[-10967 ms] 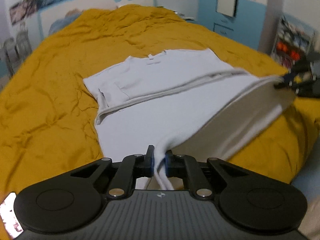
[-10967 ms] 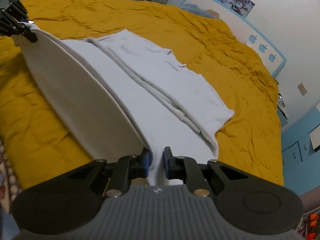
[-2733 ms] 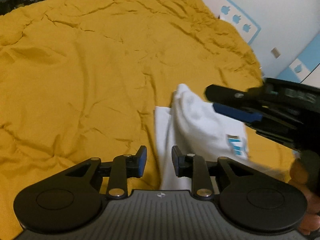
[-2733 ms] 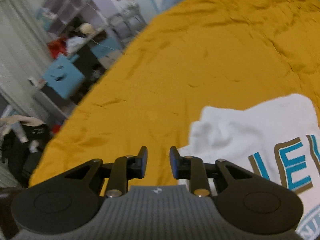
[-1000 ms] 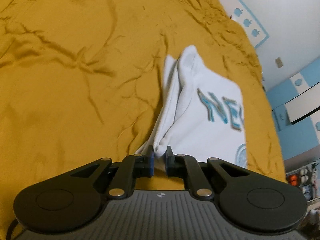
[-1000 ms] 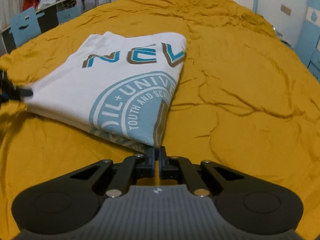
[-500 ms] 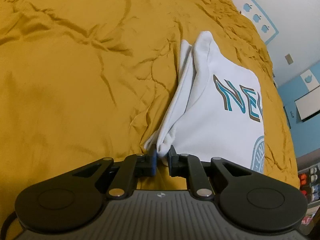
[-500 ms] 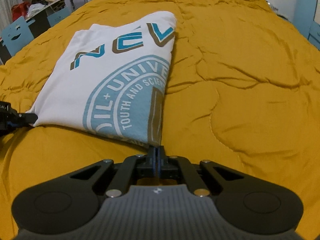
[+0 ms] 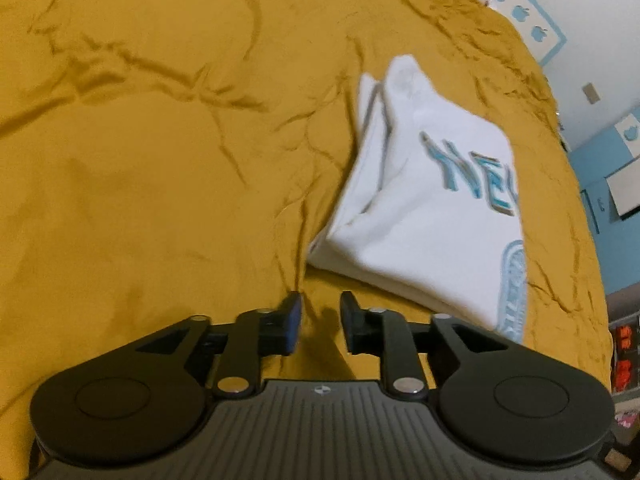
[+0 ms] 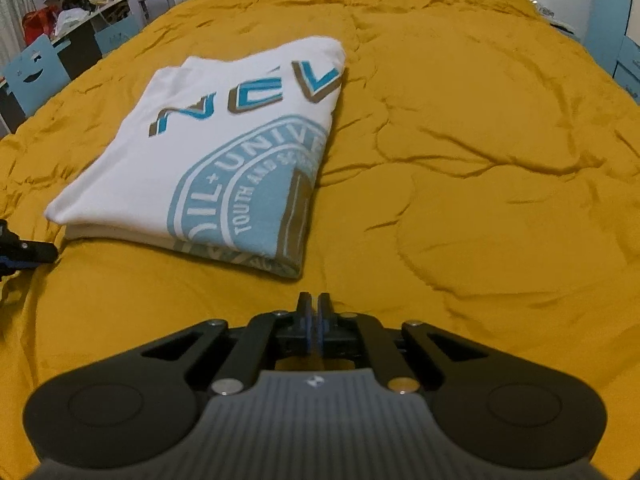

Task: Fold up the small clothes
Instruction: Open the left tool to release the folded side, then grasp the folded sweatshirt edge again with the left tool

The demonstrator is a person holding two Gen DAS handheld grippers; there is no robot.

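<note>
A white T-shirt (image 10: pixel 208 152) with blue and brown lettering and a round blue print lies folded into a flat rectangle on the mustard bedspread (image 10: pixel 480 160). In the left wrist view the shirt (image 9: pixel 420 200) lies ahead and to the right. My left gripper (image 9: pixel 320 312) sits just short of the shirt's near corner, its jaws opening, with only bedspread between them. Its tip (image 10: pixel 24 254) shows at the left edge of the right wrist view. My right gripper (image 10: pixel 314 308) is shut and empty, just clear of the shirt's near right corner.
The bedspread (image 9: pixel 140 160) is wrinkled all around the shirt. Blue chairs and cluttered desks (image 10: pixel 60 40) stand past the bed's far left side. A white and blue wall with apple stickers (image 9: pixel 520 12) and blue drawers (image 10: pixel 624 40) lie beyond the bed.
My left gripper let go of the shirt's corner and drew back as its jaws parted. My right gripper, shut throughout, came away from the other corner. The shirt now lies flat.
</note>
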